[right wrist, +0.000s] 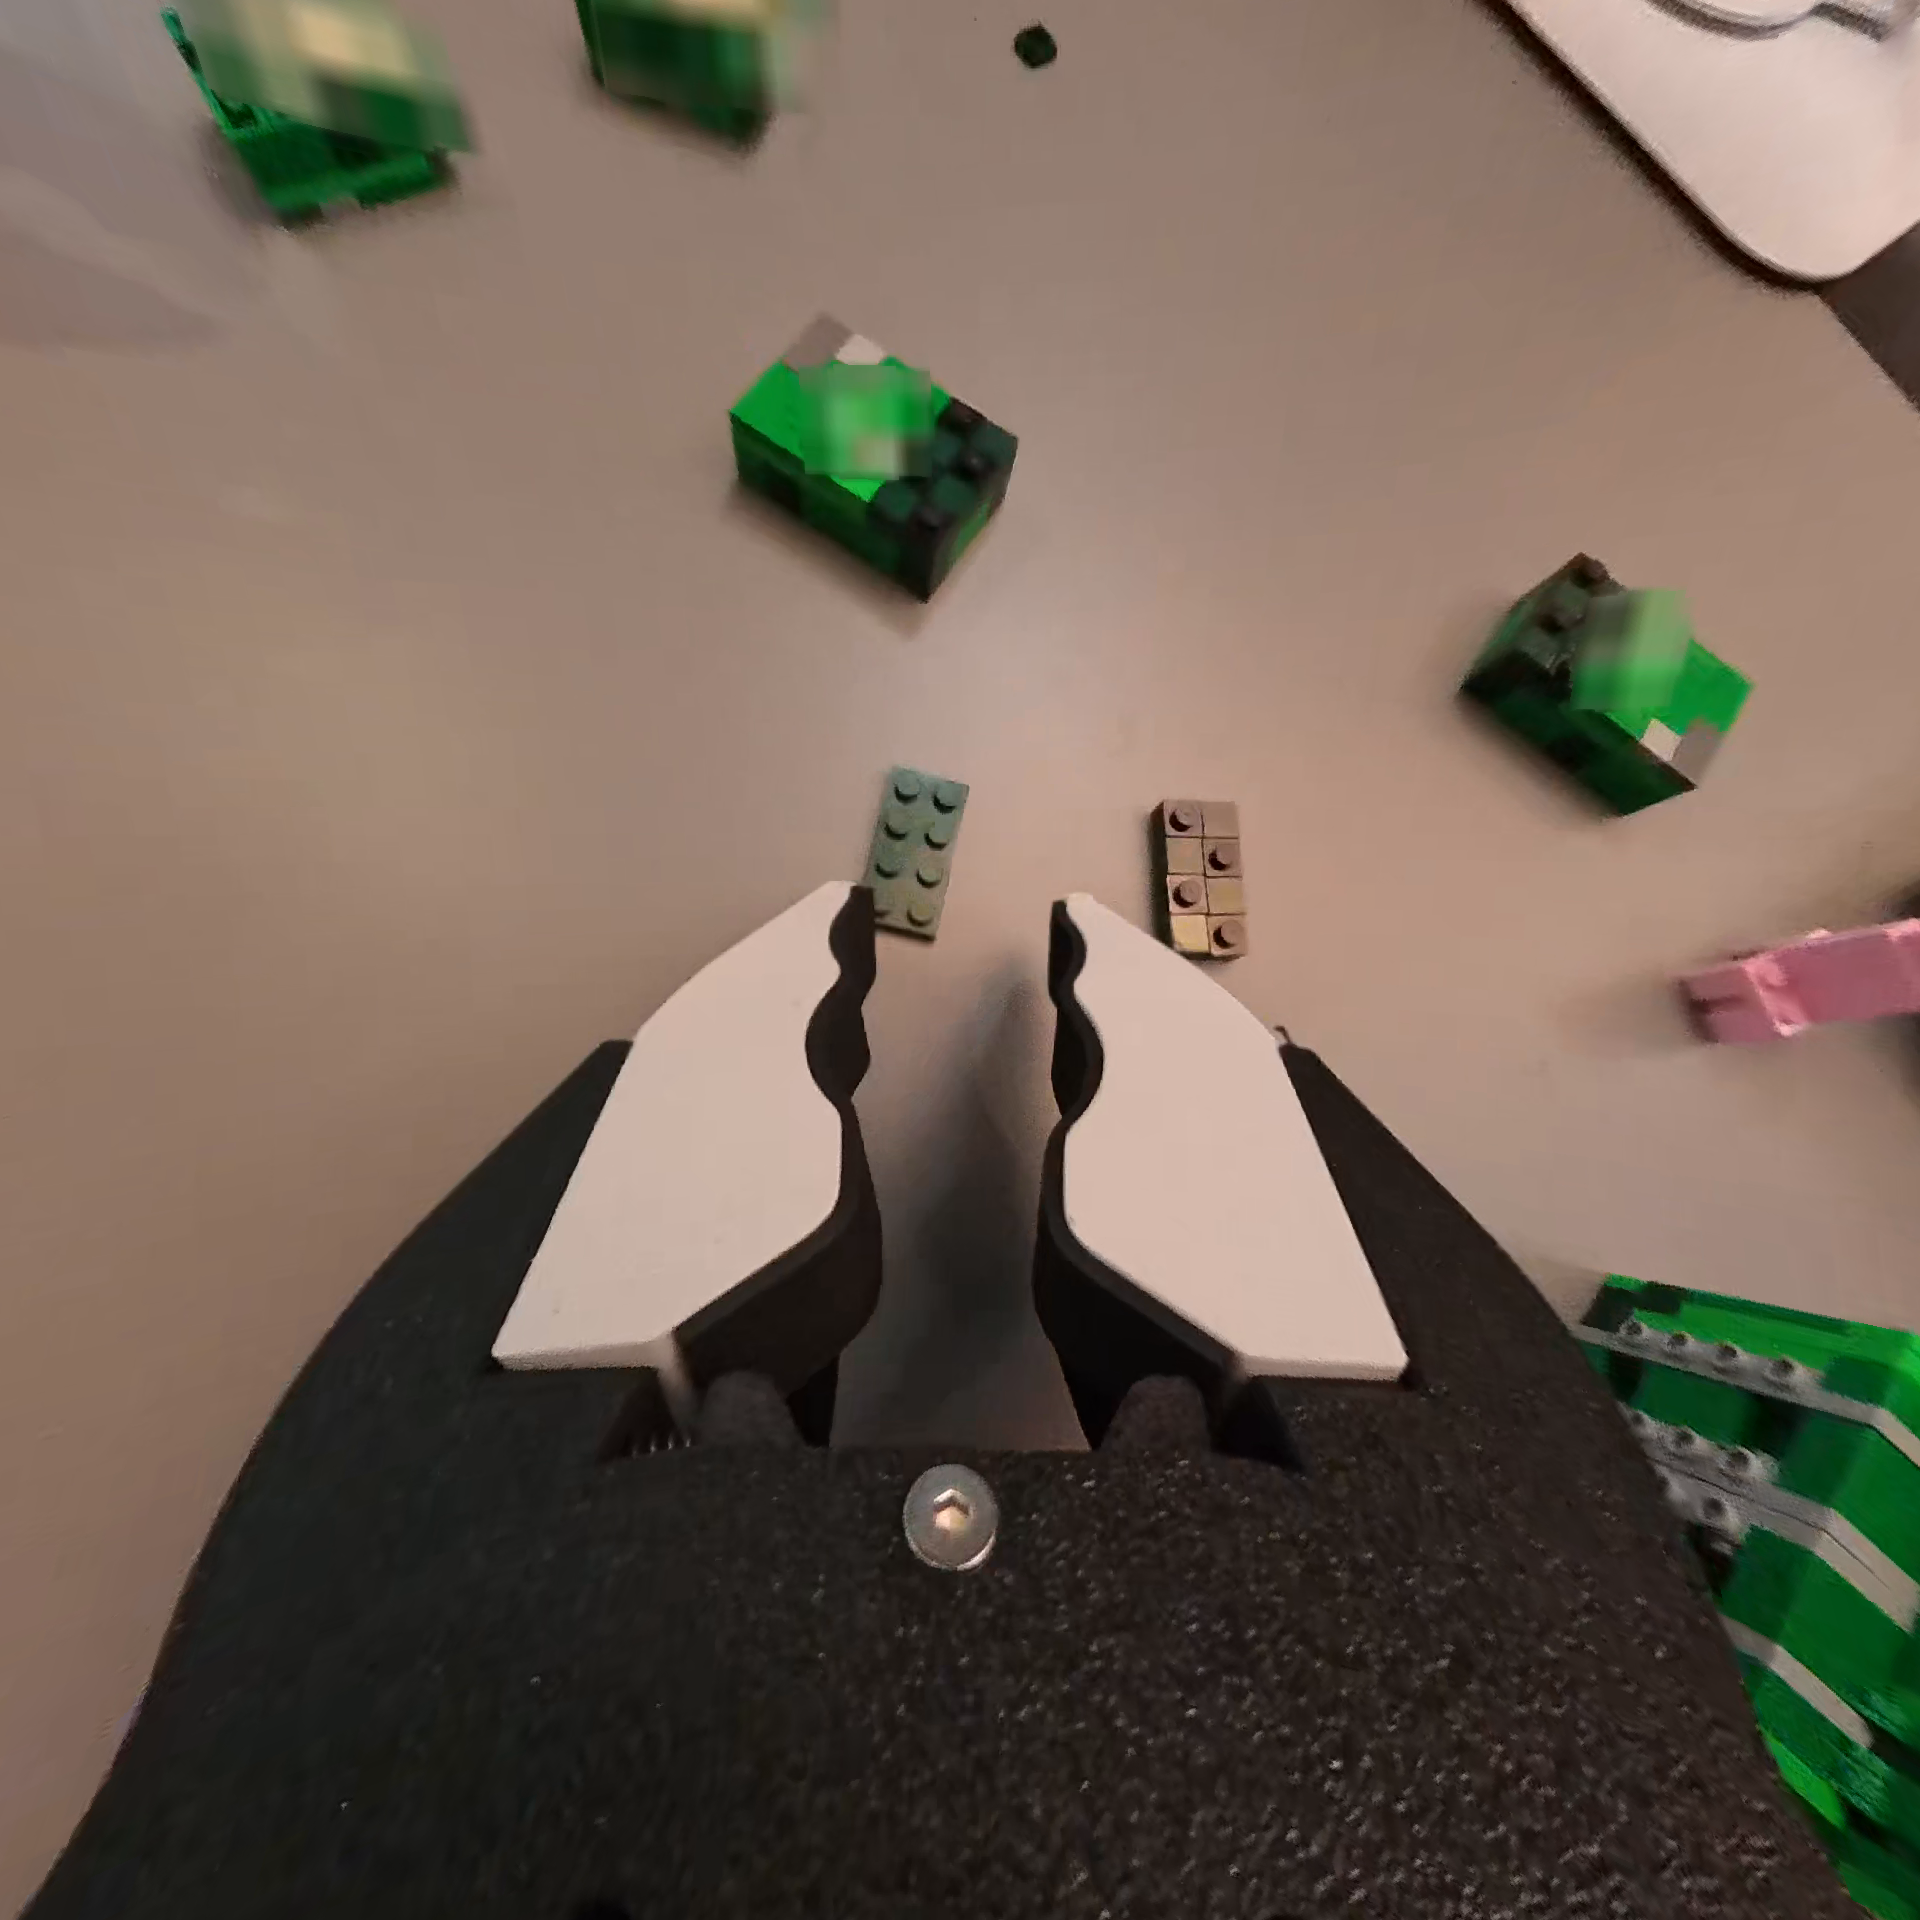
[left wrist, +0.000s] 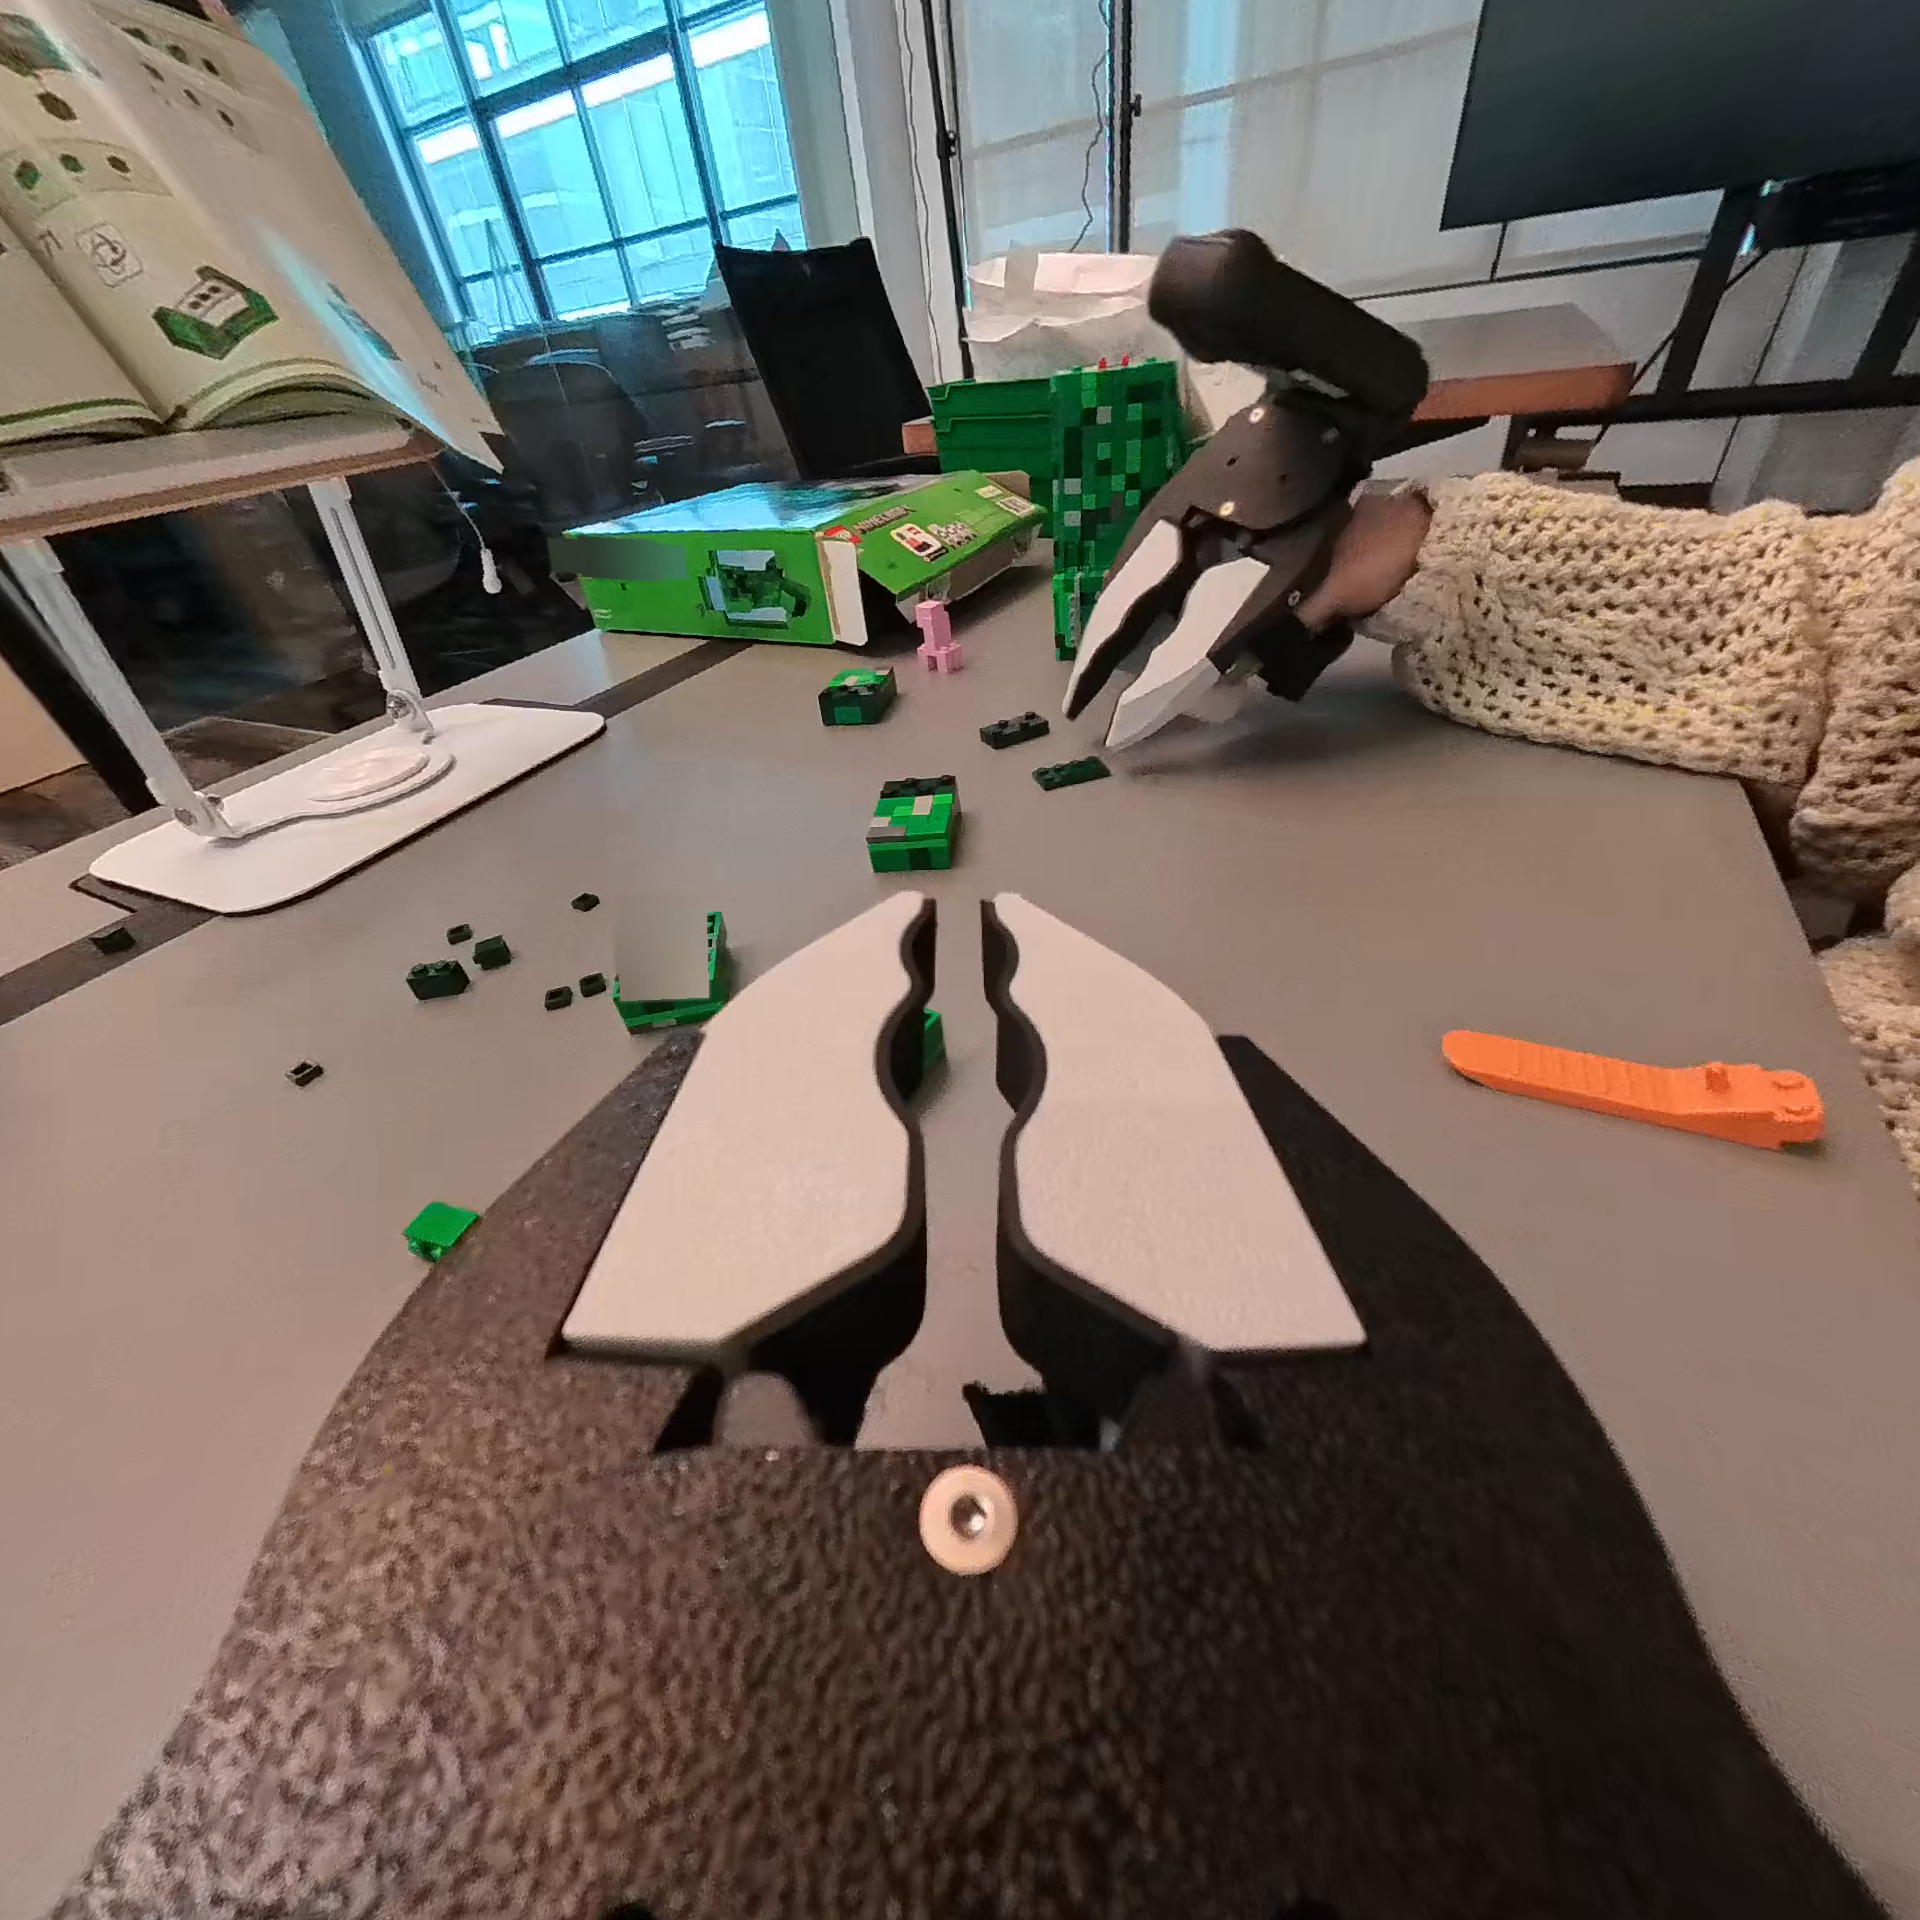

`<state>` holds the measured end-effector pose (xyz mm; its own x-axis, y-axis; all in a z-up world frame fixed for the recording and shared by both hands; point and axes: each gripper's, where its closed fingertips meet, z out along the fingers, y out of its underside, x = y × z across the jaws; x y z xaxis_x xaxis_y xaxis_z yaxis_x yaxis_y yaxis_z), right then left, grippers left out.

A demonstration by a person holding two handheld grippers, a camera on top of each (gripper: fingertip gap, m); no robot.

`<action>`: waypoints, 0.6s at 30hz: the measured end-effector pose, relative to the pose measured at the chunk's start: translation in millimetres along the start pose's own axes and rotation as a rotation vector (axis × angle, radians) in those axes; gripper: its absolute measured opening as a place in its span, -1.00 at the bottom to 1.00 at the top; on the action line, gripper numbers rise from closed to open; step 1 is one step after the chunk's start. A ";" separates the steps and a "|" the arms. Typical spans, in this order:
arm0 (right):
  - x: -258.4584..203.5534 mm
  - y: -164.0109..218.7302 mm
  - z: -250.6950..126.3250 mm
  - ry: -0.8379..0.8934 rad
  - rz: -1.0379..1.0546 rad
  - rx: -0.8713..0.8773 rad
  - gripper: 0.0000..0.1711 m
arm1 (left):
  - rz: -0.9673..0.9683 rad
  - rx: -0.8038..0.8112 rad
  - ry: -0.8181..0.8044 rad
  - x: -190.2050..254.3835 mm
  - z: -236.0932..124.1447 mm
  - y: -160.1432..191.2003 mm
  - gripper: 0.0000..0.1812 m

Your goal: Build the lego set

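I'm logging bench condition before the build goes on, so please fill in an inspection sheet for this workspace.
Surface: grey table, flat, no spills seen.
Job's things: two dark flat plates lie just ahead of the right gripper; green sub-builds sit beyond them; tall green build stands far back; open instruction book rests on a white stand.
Clutter: loose small dark bricks, orange brick separator, pink figure, opened green box.
Grippers: left gripper jaws nearly together, nothing held; right gripper jaws apart, empty, tips low over the table.
Cables: nothing seen on the table.
Surroundings: windows, dark chair, dark screen.
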<state>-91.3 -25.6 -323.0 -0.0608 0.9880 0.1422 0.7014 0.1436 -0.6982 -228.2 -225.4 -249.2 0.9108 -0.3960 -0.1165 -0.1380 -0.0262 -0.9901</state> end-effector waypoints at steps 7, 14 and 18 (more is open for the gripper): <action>-7.5 3.2 9.6 0.030 -0.006 -0.082 -0.65 | 0.062 -0.043 -0.004 5.4 4.2 5.0 -0.91; -22.7 -8.4 14.2 -0.021 -0.081 -0.036 -0.82 | 0.114 -0.092 -0.008 12.1 10.4 10.8 -0.84; -77.2 -49.6 4.9 -0.130 -0.437 0.223 -0.82 | 0.054 -0.016 0.041 30.3 18.9 -2.1 -0.76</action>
<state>-124.8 -108.7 -302.7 -0.4125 0.8298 0.3760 0.4232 0.5400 -0.7275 -192.9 -220.0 -252.1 0.8853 -0.4343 -0.1663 -0.1934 -0.0186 -0.9809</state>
